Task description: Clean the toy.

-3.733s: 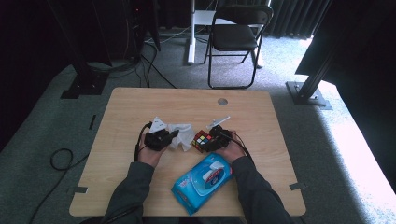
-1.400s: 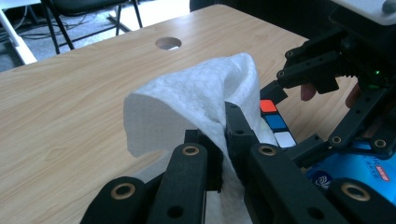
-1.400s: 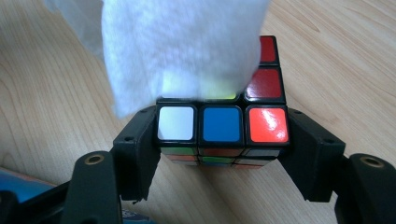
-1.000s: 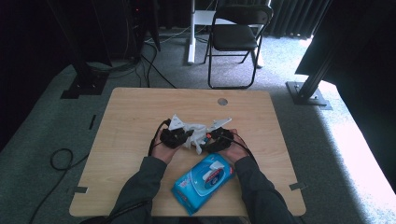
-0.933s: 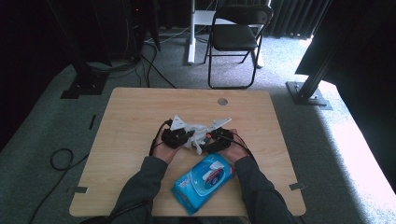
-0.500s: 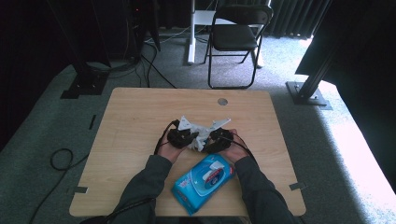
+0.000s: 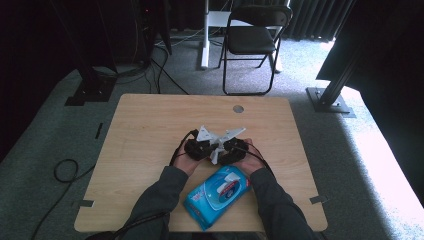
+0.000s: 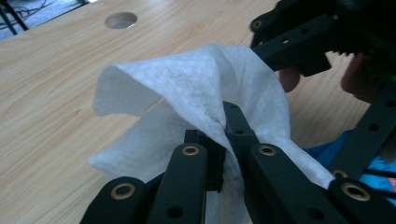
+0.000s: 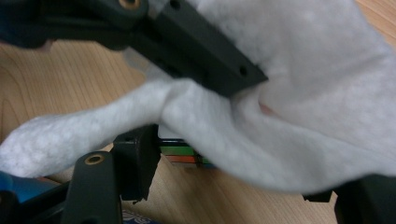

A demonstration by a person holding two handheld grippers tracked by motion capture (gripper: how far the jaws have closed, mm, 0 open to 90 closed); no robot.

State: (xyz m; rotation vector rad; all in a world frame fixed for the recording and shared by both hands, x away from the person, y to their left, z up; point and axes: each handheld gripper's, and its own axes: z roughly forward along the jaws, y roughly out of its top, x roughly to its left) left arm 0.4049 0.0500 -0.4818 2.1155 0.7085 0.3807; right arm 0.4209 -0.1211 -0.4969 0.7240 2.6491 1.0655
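Observation:
My left gripper (image 8: 219, 130) is shut on a fold of a white wipe (image 8: 201, 79). The wipe (image 9: 303, 93) drapes over a multicoloured puzzle cube (image 9: 180, 154), of which a thin striped edge shows. That cube sits between the jaws of my right gripper (image 9: 243, 182), whose left pad (image 9: 137, 156) rests against it. In the high view both grippers meet at the table's middle, left gripper (image 7: 209, 149) tip to tip with right gripper (image 7: 223, 151), the wipe (image 7: 214, 155) bunched between them.
A blue pack of wet wipes (image 7: 217, 195) lies on the wooden table (image 7: 140, 130) between the person's forearms, near the front edge. A round cable hole (image 7: 238, 108) is at the table's far side. A folding chair (image 7: 252, 40) stands beyond the table.
My left gripper has moved right with the wipe, up against the right gripper. The cube, bare earlier, is now covered by the wipe. The right gripper has stayed put.

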